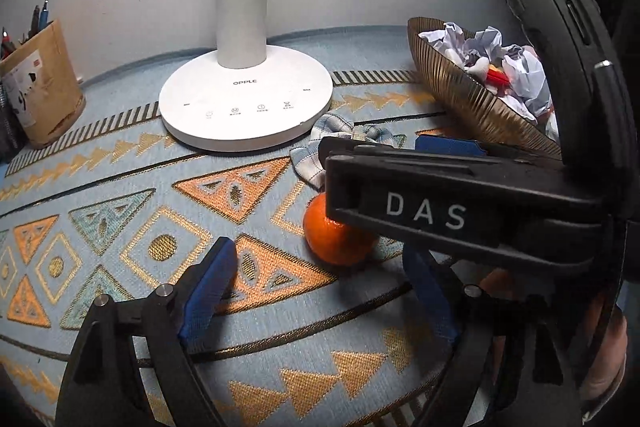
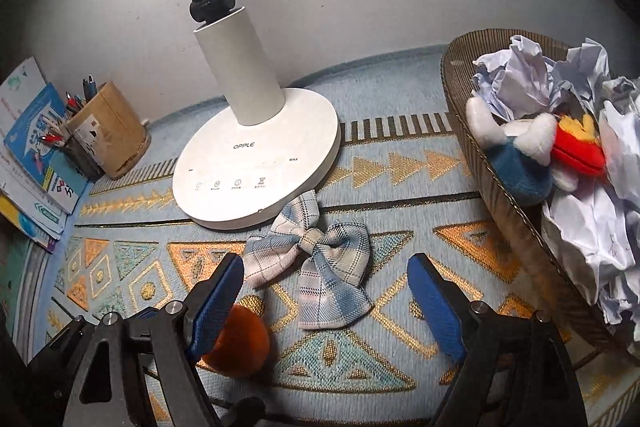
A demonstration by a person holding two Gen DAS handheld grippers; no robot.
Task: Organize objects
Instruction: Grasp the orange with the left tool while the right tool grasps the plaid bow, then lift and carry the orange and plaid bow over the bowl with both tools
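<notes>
While both claws are angled down at the patterned cloth, this is how it lines up:

Bow tie: the plaid bow tie (image 2: 308, 259) lies flat just in front of the lamp base (image 2: 256, 163), dead ahead of the right gripper (image 2: 326, 301), its wings spread roughly crosswise to the fingers, tilted a bit.

Right claw: jaws apart, nothing pinched; the bow's lower wing sits right about between the blue pads (image 2: 218, 303), no contact that I can see.

Orange: the orange (image 1: 340, 237) sits on the cloth ahead and right of the left gripper (image 1: 320, 293), partly hidden under the right tool's body.

Left claw: fairly wide too, holding nothing.

Who's nearer: right hand for the bow, left hand for the orange, I'd say.

Basket: the ribbed basket (image 2: 504, 211) with crumpled paper and a plush toy (image 2: 516, 151) is off to the right, so probably a short carry that way.

Snag: the two tools overlap, so they could bump.
</notes>
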